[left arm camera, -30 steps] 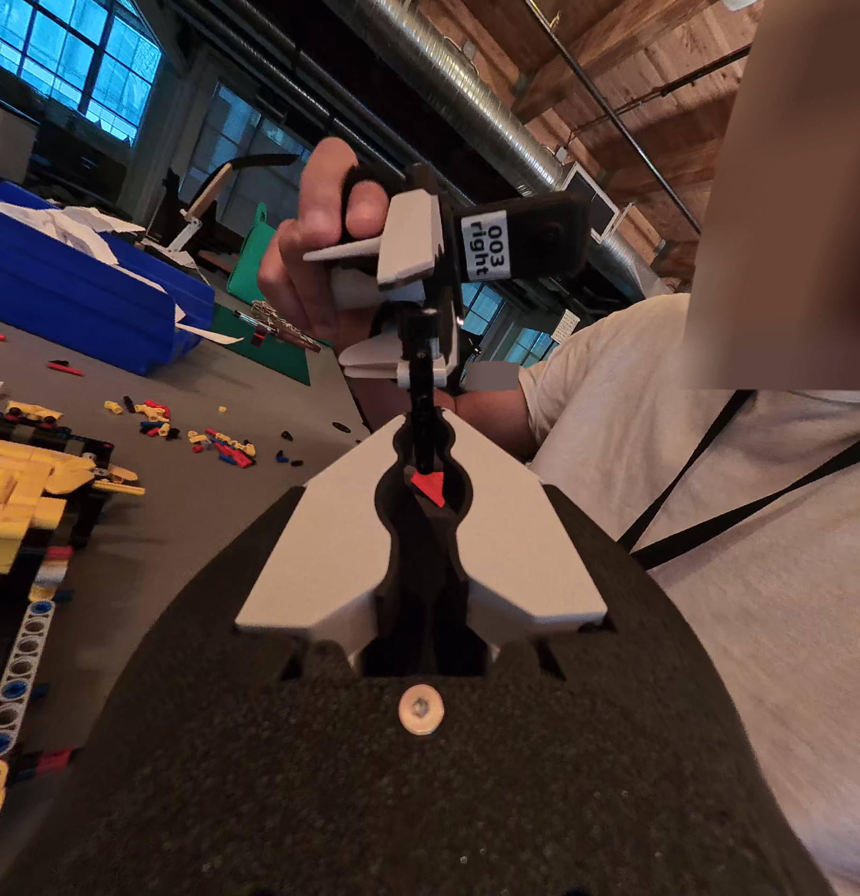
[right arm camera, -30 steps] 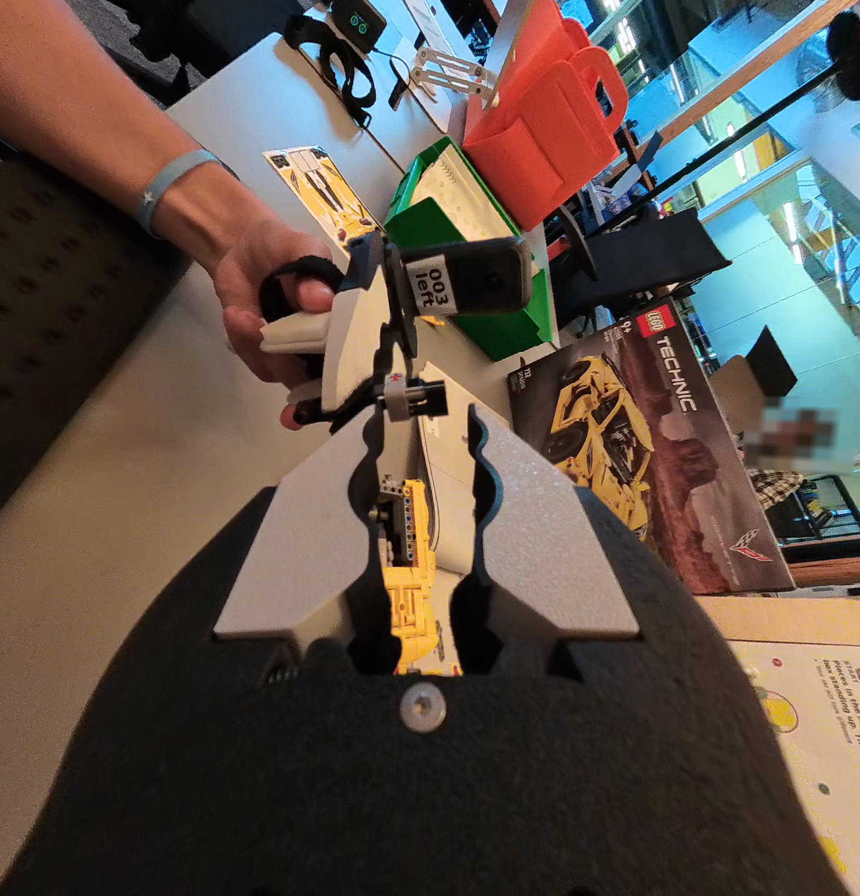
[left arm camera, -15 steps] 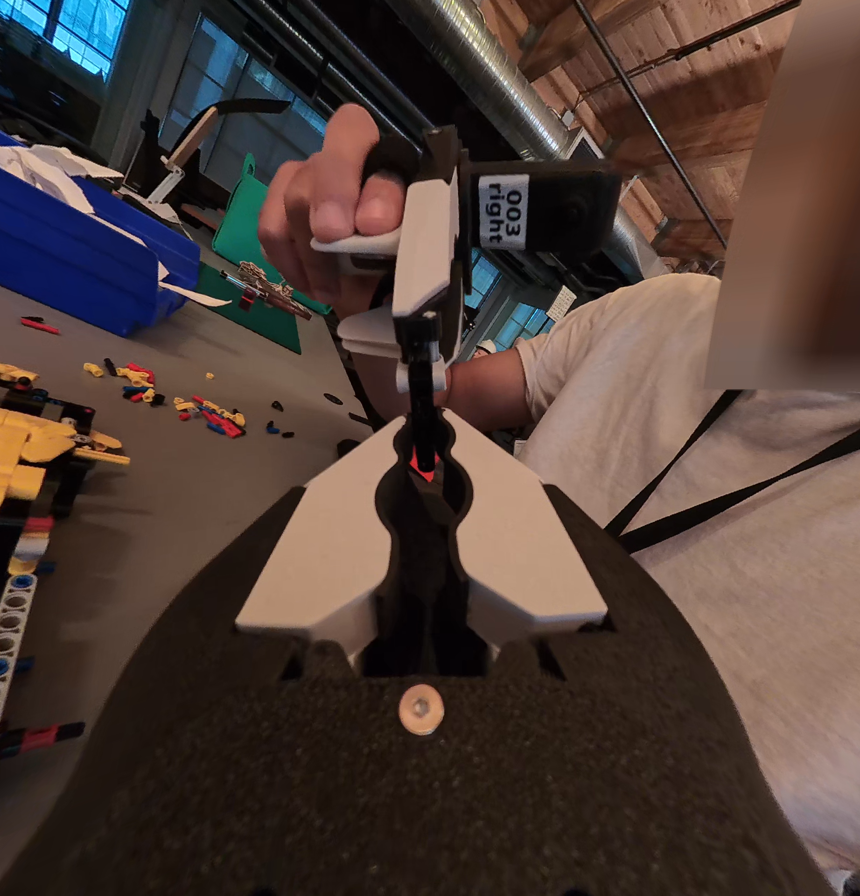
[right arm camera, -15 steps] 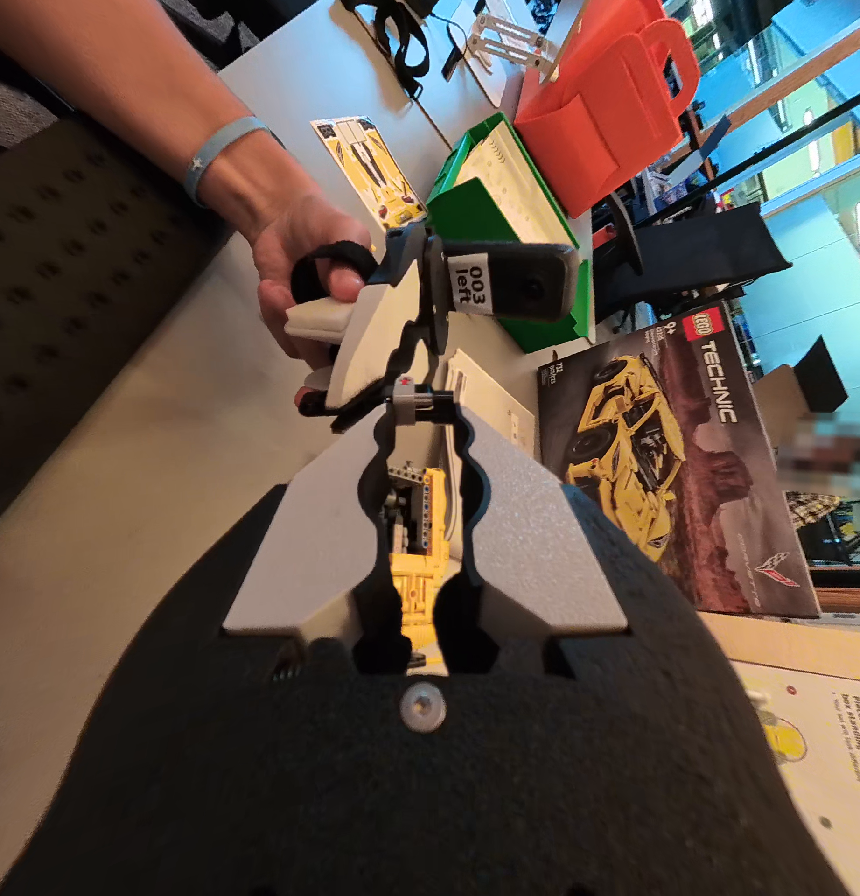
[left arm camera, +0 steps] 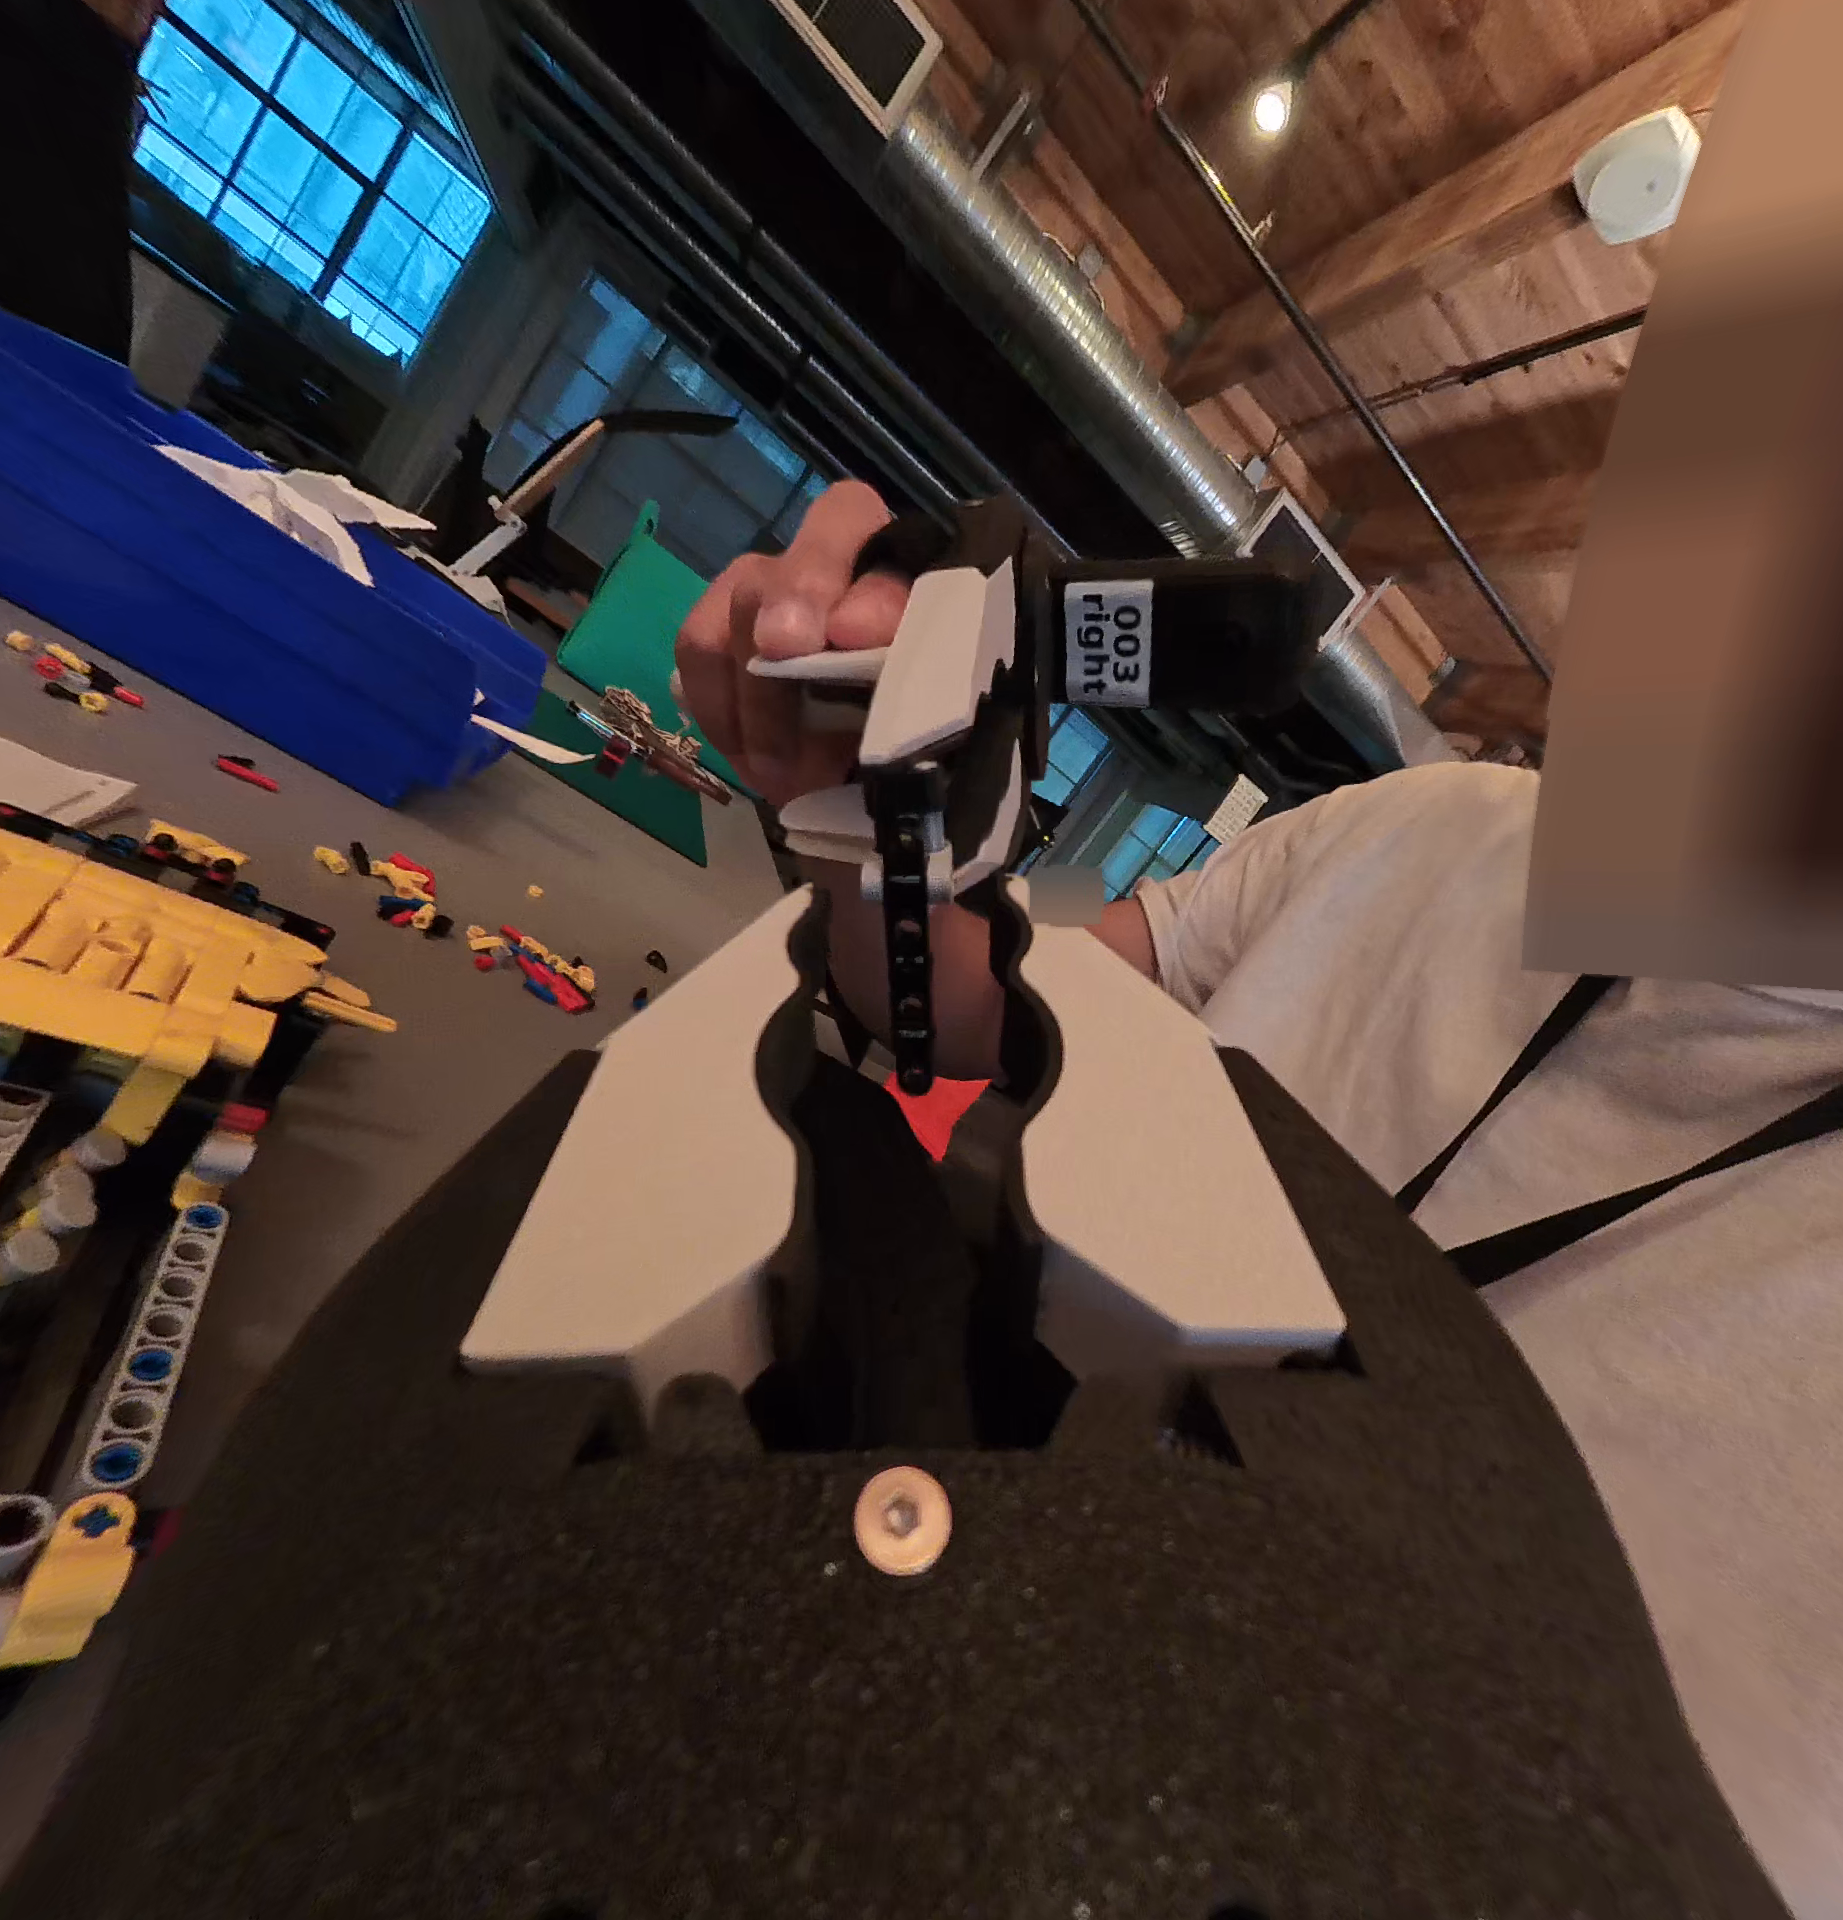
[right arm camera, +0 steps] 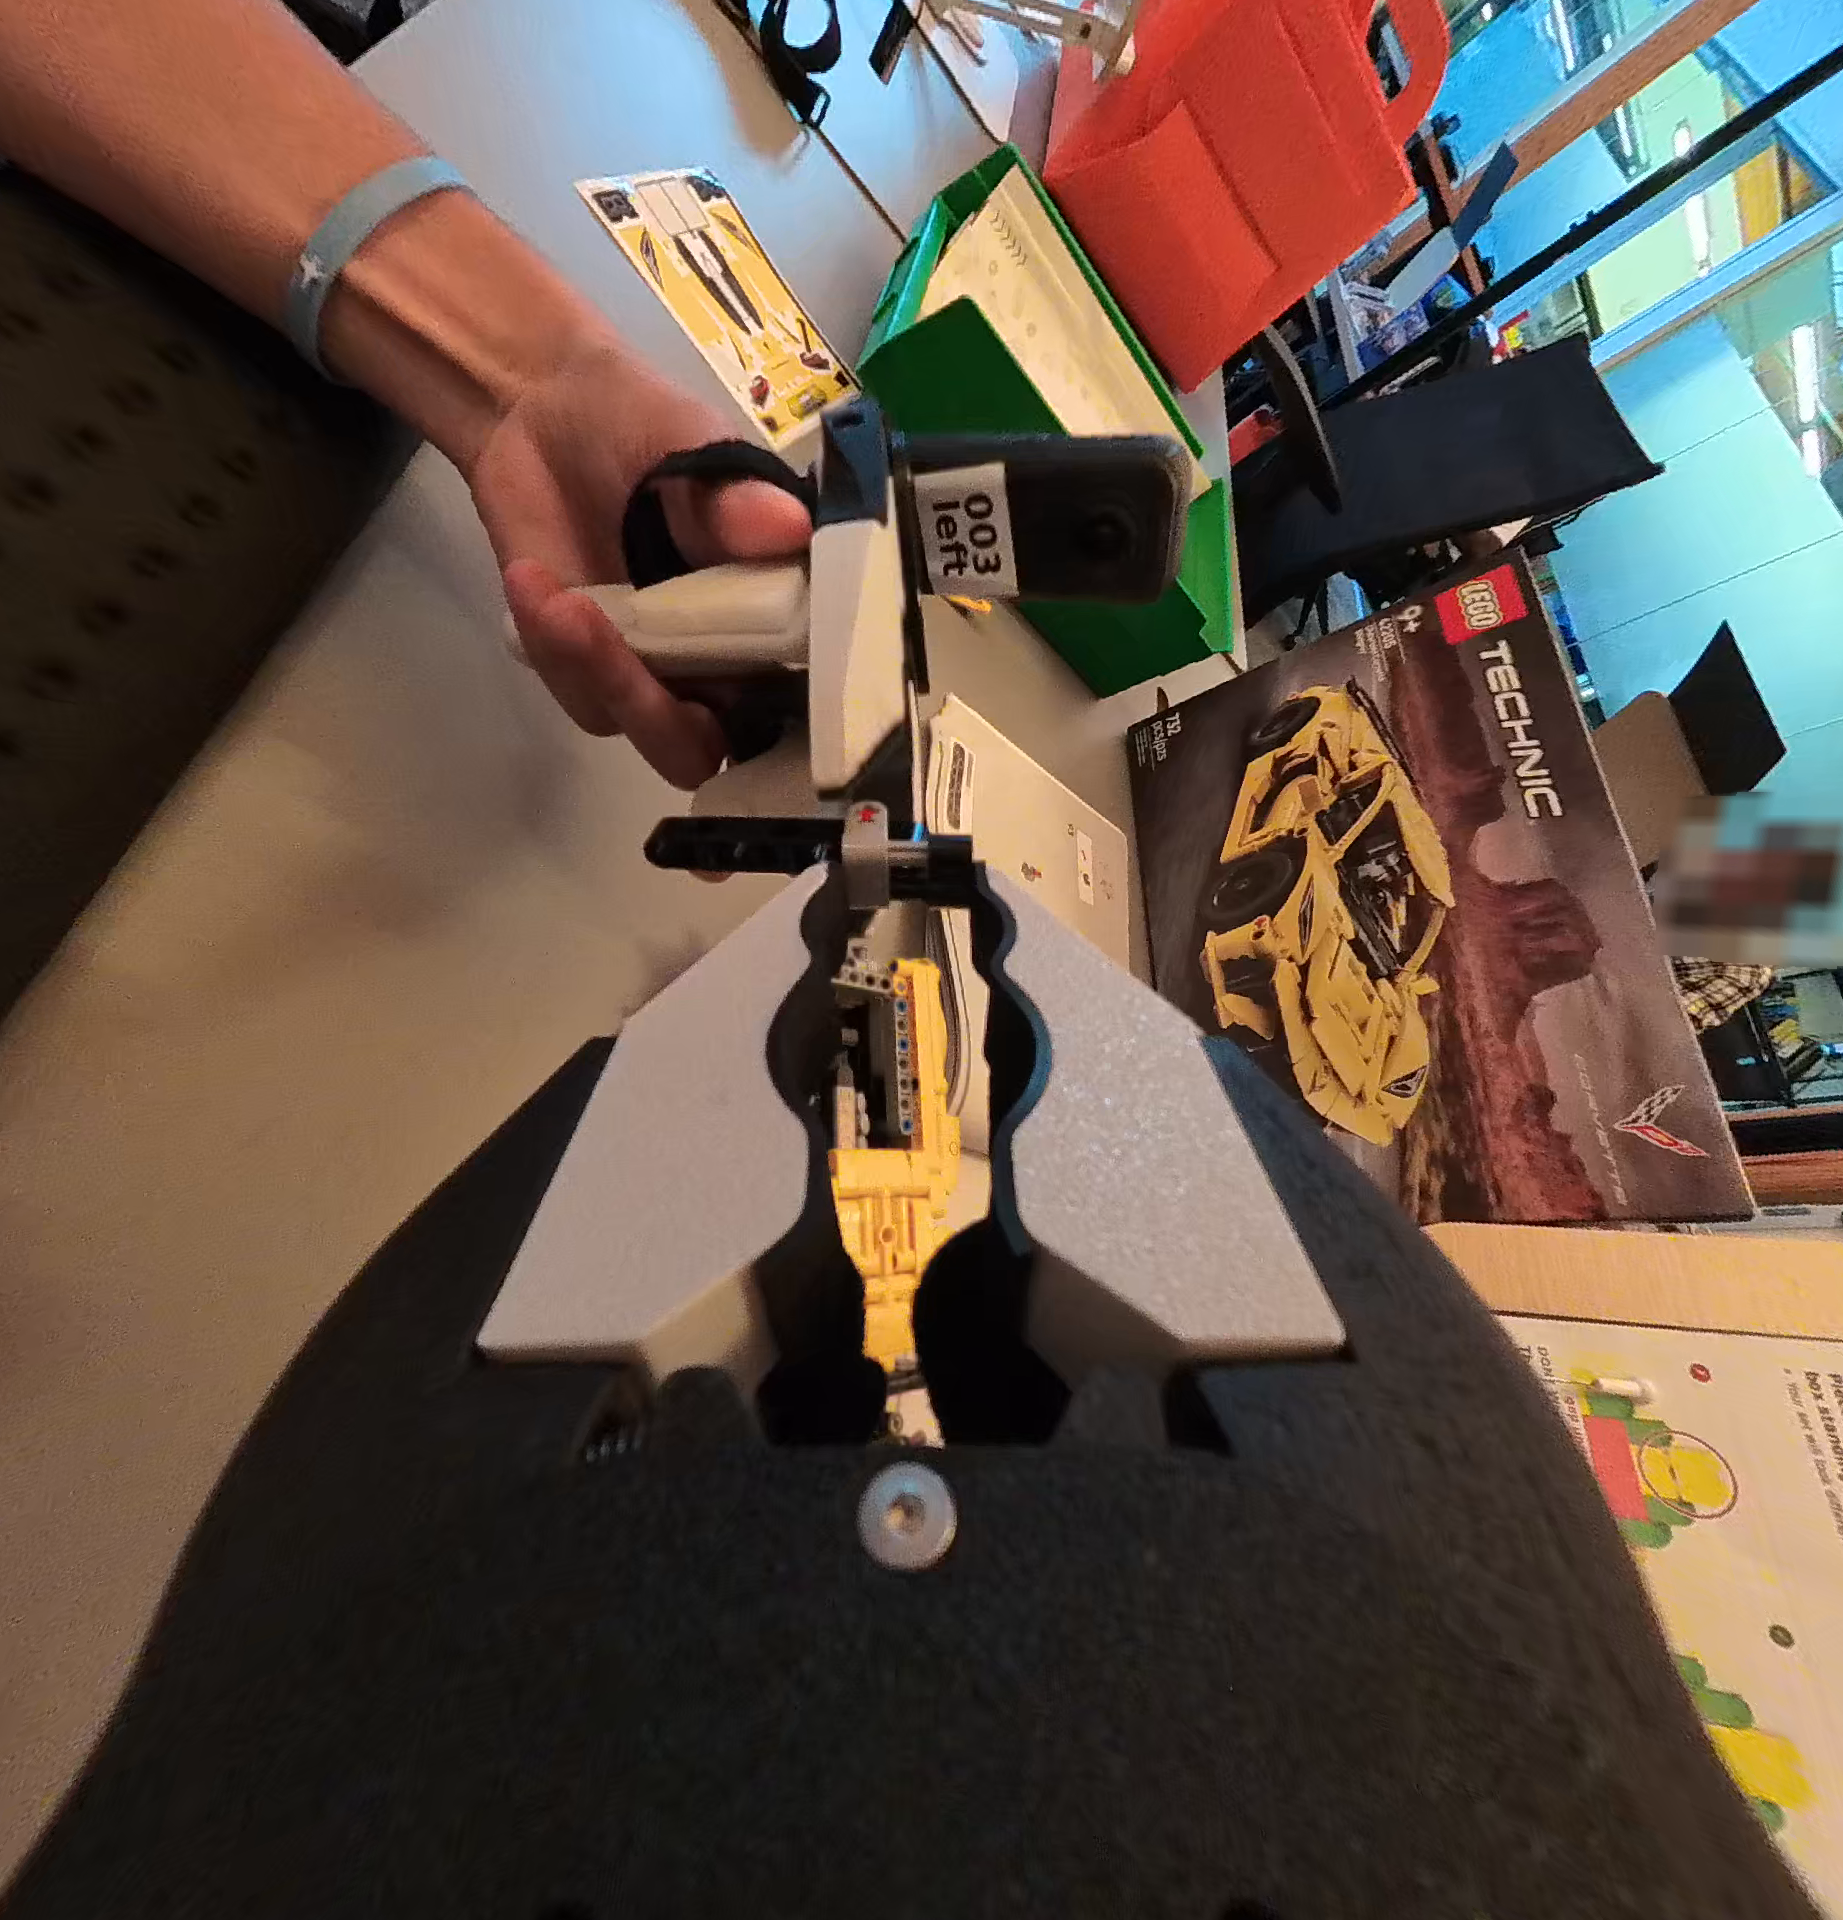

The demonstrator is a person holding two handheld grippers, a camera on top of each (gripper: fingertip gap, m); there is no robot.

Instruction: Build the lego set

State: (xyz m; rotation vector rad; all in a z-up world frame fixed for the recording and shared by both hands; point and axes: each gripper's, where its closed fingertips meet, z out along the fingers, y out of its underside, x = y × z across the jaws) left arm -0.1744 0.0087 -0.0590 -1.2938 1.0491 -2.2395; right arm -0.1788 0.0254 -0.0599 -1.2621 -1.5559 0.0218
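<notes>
Right wrist view shows the right gripper (right arm camera: 901, 904) clamped on a thin black holed Technic beam with a grey connector (right arm camera: 792, 844), left gripper (left arm camera: 906, 925) spread open, so next comes carrying it to the yellow car model (left arm camera: 96, 966).

yellow lego car (left arm camera: 117, 966) cut off by left edge, partly blurred.

My black holed beam (left arm camera: 909, 961) carries a grey connector (right arm camera: 867, 871); the half-built car (left arm camera: 96, 961) is yellow.
</notes>
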